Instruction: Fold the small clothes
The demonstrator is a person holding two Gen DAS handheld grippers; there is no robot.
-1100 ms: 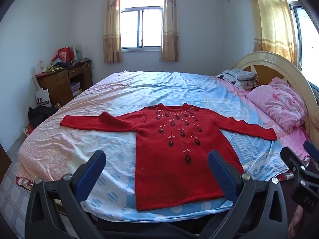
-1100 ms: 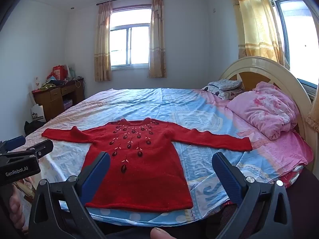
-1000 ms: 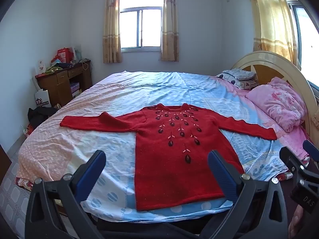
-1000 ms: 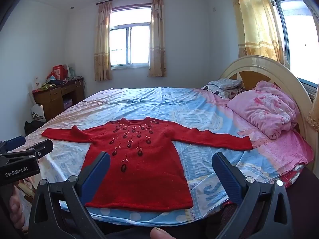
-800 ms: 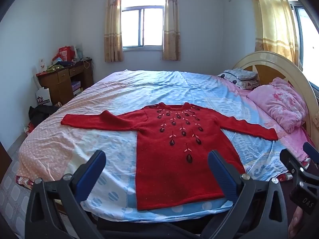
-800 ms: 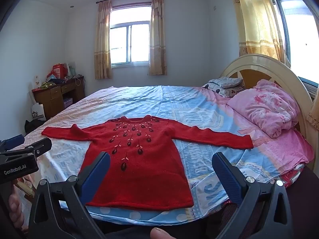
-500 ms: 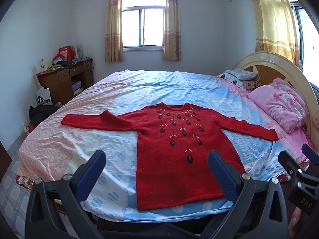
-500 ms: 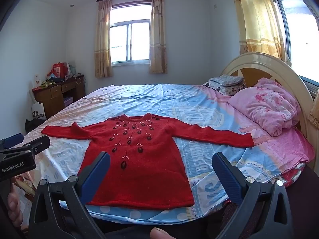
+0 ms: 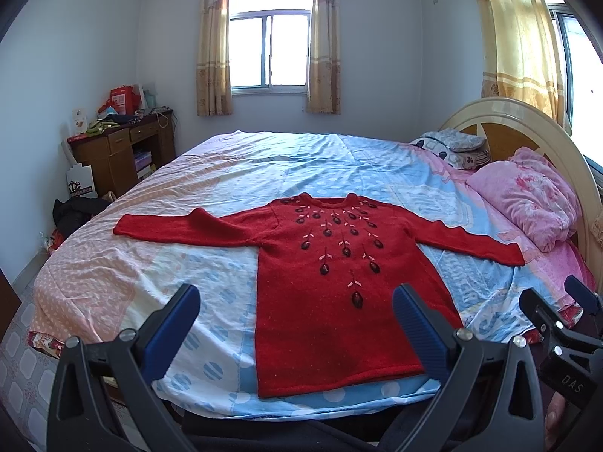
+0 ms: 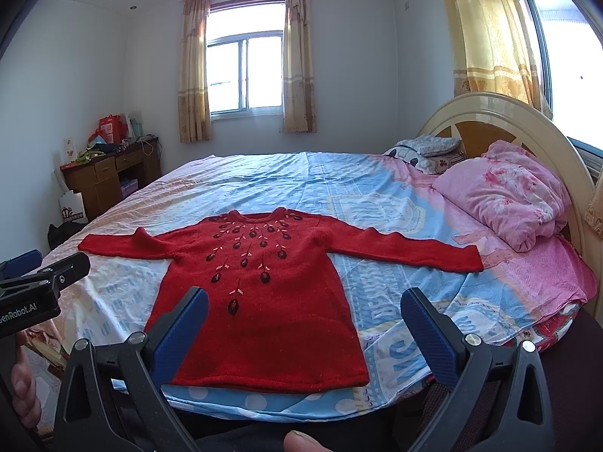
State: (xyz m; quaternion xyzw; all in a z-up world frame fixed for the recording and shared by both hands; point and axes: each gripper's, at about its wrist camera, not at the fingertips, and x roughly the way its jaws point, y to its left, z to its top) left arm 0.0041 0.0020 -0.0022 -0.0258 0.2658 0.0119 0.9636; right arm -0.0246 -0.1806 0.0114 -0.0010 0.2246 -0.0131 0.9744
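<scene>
Left wrist view takes in most of the room: the bed (image 9: 286,158) fills it, its sheet pale blue and pink, with a curved headboard (image 9: 527,120) and a pink quilt (image 9: 527,203) on my right and a wooden desk (image 9: 120,154) against the far-left wall. Spread flat on the near half of the bed lies the red sweater (image 9: 331,293), front up, both sleeves stretched straight out, neck toward the window and hem by the edge closest to me. Nothing is folded yet. It looks like a soft, fairly thick knit, so I judge it will be light but limp, sagging wherever I do not support it, and its fuzzy surface should grip well between my pads. I would pinch it at a cuff or a shoulder seam, taking one layer only, and keep off the dark sewn-on decorations down the chest, which might snag. My left gripper (image 9: 297,320) hangs above the hem with its fingers spread wide and nothing between them; my right gripper (image 10: 305,320) is likewise wide apart and empty, over the lower right of the sweater. Whether the near hem overhangs the mattress edge is hidden behind my own frames.
</scene>
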